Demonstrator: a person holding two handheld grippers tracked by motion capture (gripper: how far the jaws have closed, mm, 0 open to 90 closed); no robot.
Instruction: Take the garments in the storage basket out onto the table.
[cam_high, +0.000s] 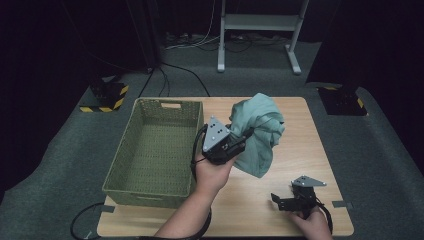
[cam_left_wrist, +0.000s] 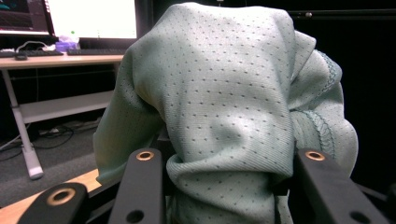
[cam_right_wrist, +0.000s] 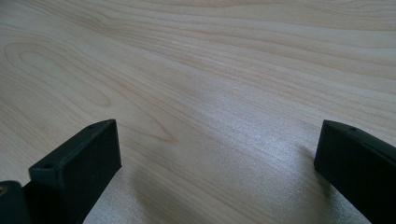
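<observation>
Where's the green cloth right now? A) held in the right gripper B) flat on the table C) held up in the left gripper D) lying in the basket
C: the left gripper is closed on the bunched green cloth, lifted above the table beside the basket; the right gripper is open with only bare wood between its jaws.

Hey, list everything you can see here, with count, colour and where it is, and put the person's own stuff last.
Table: one, light wood, centre.
Basket: one, green, on the table's left side, nothing in it.
Cloth: one, pale green, bunched, held above the table, right of the basket.
Stand: one, white, on the floor beyond the table.
Left tongs: black, shut on the cloth.
Right tongs: black, open, low over the table's near right.
</observation>
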